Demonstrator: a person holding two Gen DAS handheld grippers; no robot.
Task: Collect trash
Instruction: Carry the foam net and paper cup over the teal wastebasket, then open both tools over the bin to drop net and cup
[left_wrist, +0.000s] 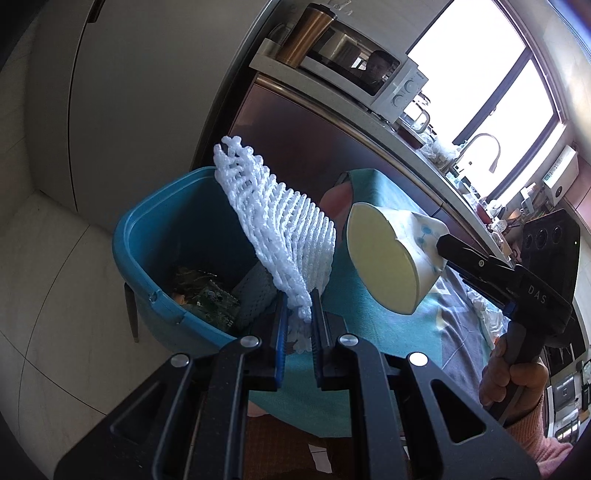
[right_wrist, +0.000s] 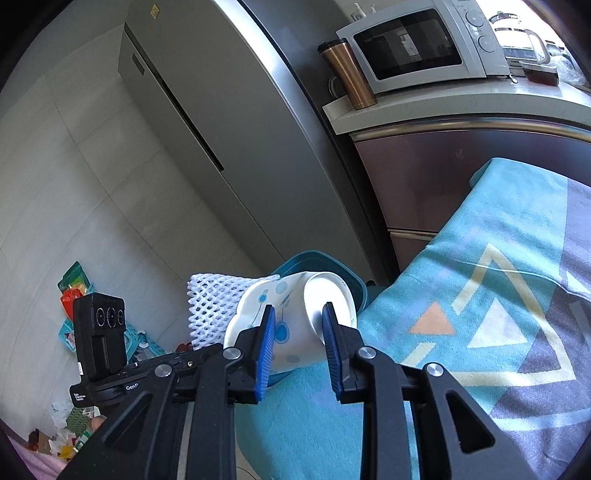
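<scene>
My left gripper (left_wrist: 298, 308) is shut on the lower end of a white foam net (left_wrist: 280, 225), which stands up over the near right rim of a blue bin (left_wrist: 147, 236). Scraps and a grey mesh piece lie inside the bin. To the right, my right gripper (left_wrist: 443, 247) is shut on a dented paper cup (left_wrist: 384, 258) with blue dots, held sideways above the teal cloth. In the right wrist view the blue pads of my right gripper (right_wrist: 299, 326) press the cup (right_wrist: 295, 295). The net (right_wrist: 212, 306) is to its left and the bin rim (right_wrist: 317, 256) just beyond.
The bin stands at the edge of a table covered in teal patterned cloth (right_wrist: 461, 229), beside a grey fridge (right_wrist: 221, 110). A counter behind holds a microwave (right_wrist: 413, 48) and copper tumbler (right_wrist: 351, 74). Loose trash and teal baskets (right_wrist: 77, 295) lie on the floor at left.
</scene>
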